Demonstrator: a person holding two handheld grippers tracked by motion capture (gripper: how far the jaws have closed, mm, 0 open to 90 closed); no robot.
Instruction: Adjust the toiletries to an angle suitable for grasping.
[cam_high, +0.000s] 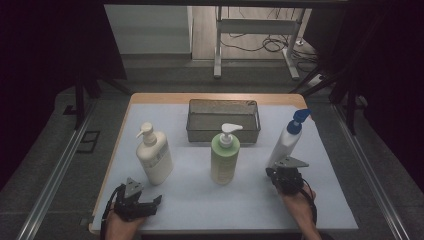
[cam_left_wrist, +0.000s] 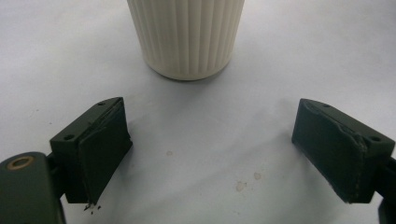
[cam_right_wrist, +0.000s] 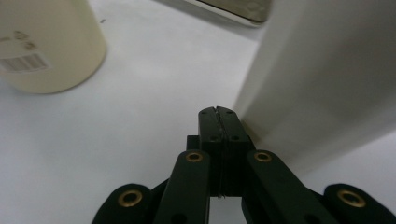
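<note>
Here, right hand-held gripper (cam_right_wrist: 218, 112) pressed together (nothing between) beside tilted white bottle (cam_high: 285, 142), left hand-held gripper (cam_left_wrist: 210, 154) spread apart.

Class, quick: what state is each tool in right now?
Left tool: open, holding nothing, short of the cream bottle.
Right tool: closed, holding nothing, beside the white bottle.

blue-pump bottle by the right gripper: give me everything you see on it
The white bottle has a blue pump head and looks like smooth plastic. It leans, top tilted toward the table's far right, on the white mat right of the wire basket. The right gripper, jaws shut and empty, sits against its lower side; whether they actually touch is unclear.
</note>
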